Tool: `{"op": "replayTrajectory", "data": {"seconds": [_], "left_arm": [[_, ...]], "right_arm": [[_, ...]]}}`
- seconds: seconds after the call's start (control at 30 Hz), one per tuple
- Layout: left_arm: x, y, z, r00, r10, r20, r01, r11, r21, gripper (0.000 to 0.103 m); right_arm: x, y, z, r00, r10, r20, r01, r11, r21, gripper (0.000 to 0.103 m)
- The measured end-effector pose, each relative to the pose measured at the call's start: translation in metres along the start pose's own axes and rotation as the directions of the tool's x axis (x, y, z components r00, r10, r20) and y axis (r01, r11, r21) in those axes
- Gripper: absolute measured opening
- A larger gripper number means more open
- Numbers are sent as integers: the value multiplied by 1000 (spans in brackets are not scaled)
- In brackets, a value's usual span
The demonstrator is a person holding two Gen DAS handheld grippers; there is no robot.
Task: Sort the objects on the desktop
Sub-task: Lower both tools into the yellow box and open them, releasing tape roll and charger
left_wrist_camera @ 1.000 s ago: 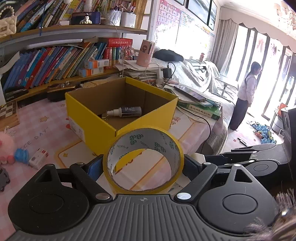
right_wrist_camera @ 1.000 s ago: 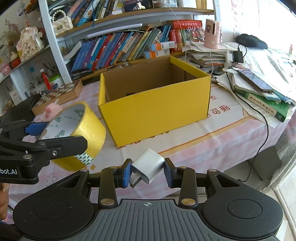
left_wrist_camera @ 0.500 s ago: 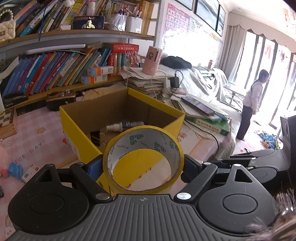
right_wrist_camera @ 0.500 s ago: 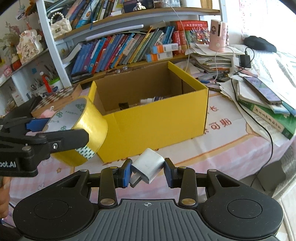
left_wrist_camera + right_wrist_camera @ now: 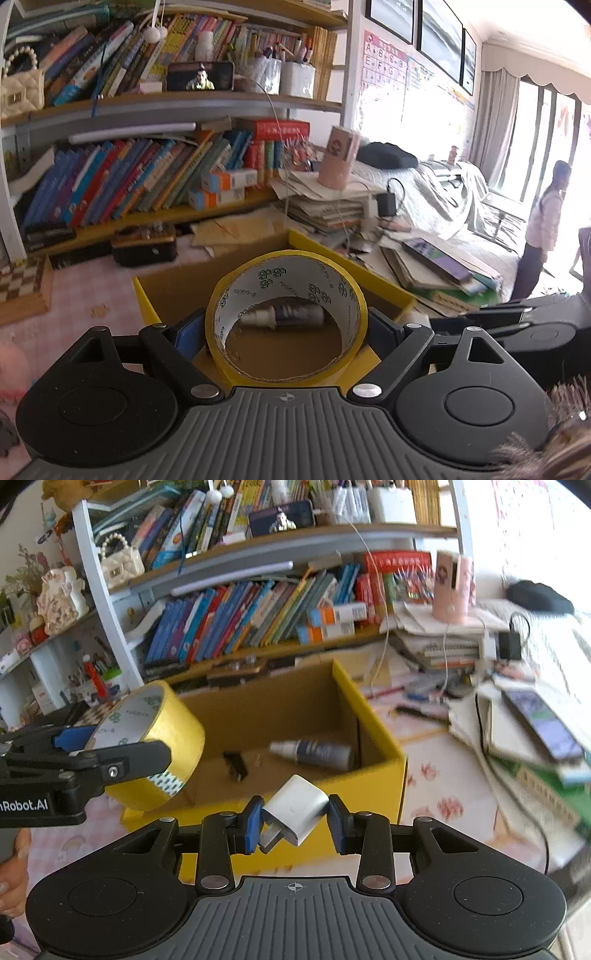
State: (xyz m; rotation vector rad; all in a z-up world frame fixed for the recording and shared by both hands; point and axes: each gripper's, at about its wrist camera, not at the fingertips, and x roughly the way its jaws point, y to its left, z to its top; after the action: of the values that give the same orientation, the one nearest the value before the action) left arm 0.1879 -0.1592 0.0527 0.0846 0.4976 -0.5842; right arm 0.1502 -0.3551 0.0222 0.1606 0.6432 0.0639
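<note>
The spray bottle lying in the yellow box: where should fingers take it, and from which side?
Grip the spray bottle across its dark round body, coming straight down from above. It lies on its side on the floor of the yellow box, whose walls block any sideways approach.

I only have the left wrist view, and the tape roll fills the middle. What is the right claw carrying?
Observer: The right claw is shut on a white charger, tilted, with its plug end pointing down and left.
Operator: Anything in the box besides that bottle?
Observer: Yes. Left of the bottle a small black thing lies on the floor of the box; I cannot tell what it is.
Operator: Where is my tape over the box?
Observer: The tape, gripped by the left claw, hangs over the box's left front corner, above the rim.
</note>
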Motion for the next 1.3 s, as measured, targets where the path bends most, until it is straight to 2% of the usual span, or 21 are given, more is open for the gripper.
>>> {"op": "replayTrajectory", "data": {"seconds": [0.17,0.27,0.37,0.5,0.7,0.8,0.97,1.07,1.17,1.23,1.3], "left_arm": [[25,0,14,1000,23,-5,-23,999,30,86],[46,-2,17,999,32,-38,-30,997,69,86],[71,-2,14,993,46,-106,-32,992,124,86],[98,-1,6,979,58,-194,-26,986,167,86],[122,8,-1,961,69,-267,-30,989,145,86],[128,7,-1,949,48,-312,1,988,155,86],[134,12,-1,927,18,-376,22,995,101,87],[132,11,-2,928,27,-371,17,993,115,90],[127,10,-3,937,35,-348,12,991,131,94],[122,9,-3,949,45,-312,-3,991,134,101],[118,9,-2,958,52,-282,-14,991,135,103]], "right_arm": [[20,-4,22,1000,10,18,-8,994,-111,36],[42,-3,30,1000,19,-17,-22,979,-204,36],[66,0,33,997,18,-70,-39,951,-307,36],[94,1,30,990,24,-142,-83,901,-426,36],[122,8,33,974,24,-226,-152,810,-566,36],[133,12,35,967,-7,-255,-164,750,-641,36],[141,15,38,951,-5,-308,-222,681,-697,36],[144,17,36,935,12,-353,-274,658,-701,36],[148,17,36,927,22,-374,-290,673,-681,36],[150,17,37,928,24,-373,-289,678,-676,37],[148,17,37,931,27,-365,-283,684,-672,37]]}}
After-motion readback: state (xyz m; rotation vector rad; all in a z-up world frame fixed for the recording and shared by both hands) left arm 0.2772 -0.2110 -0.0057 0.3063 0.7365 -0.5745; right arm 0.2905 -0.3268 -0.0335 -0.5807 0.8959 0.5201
